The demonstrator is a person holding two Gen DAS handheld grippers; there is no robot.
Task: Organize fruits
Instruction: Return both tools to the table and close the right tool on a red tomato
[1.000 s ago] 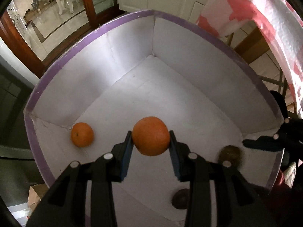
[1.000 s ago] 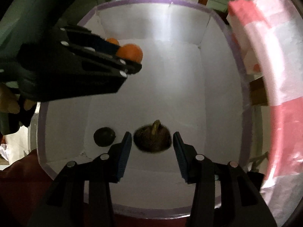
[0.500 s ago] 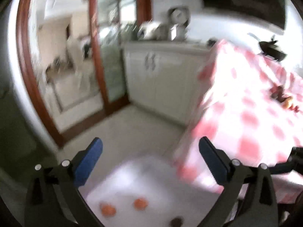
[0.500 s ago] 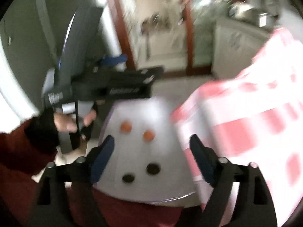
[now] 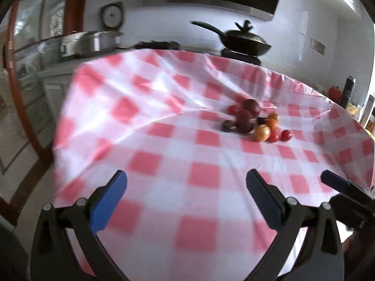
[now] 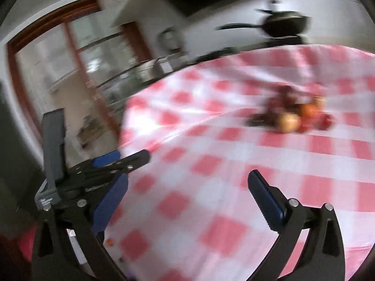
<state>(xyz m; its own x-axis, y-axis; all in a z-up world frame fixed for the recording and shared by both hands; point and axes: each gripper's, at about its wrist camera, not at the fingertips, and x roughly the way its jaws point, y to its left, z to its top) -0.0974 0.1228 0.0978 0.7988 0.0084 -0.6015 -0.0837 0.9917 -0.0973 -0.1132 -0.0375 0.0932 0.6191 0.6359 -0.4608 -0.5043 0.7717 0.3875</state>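
Both claws, left claw [image 5: 186, 192] and right claw [image 6: 187, 194], hang spread wide and empty above the checked desk [image 5: 164, 154]. The fruit pile [image 5: 255, 121] sits mid-desk, beyond them. Small, round, likely soft-skinned and prone to rolling: pinch each gently across its middle.

Both wrist cameras look forward between their own wide-spread fingers, low over the near edge of the worktop [image 5: 164, 121] with its red-checked cloth. The left view faces the fruit pile [image 5: 255, 121] in mid-distance, with a wok [image 5: 246, 39] behind. The right view, blurred, shares that pile [image 6: 295, 114] and wok [image 6: 283, 25], and sees the left gripper [image 6: 117, 161] at its left.
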